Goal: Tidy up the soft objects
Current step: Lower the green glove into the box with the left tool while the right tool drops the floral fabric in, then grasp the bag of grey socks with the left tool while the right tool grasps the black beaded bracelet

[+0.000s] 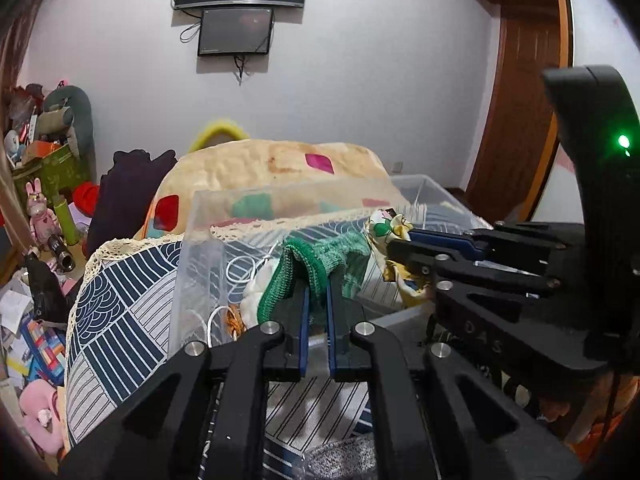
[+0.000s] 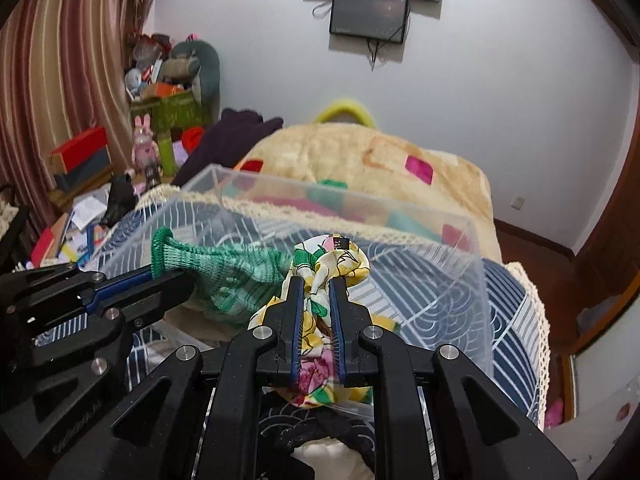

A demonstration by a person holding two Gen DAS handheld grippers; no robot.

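Left wrist view: my left gripper reaches forward and level over the near edge of the clear plastic bin, jaws clamped on the cuff of one green knit sock. The sock drapes over my fingertips, hanging above the bin's inside, near its middle. My right gripper comes in from the right side, roughly level, pinching one floral cloth just beside the sock; the two pieces touch.

Right wrist view: same pair. Right gripper is closed on the floral cloth, bunched into a knot above the fingertips, the rest trailing down between the fingers. Left gripper enters from the left edge, gripping the green sock.

Count: two grippers, one sock, one floral cloth, one bin. Bin sits on a navy patterned cover with lace trim. Behind it one beige blanket with coloured patches. More white fabric inside the bin, can't tell what.
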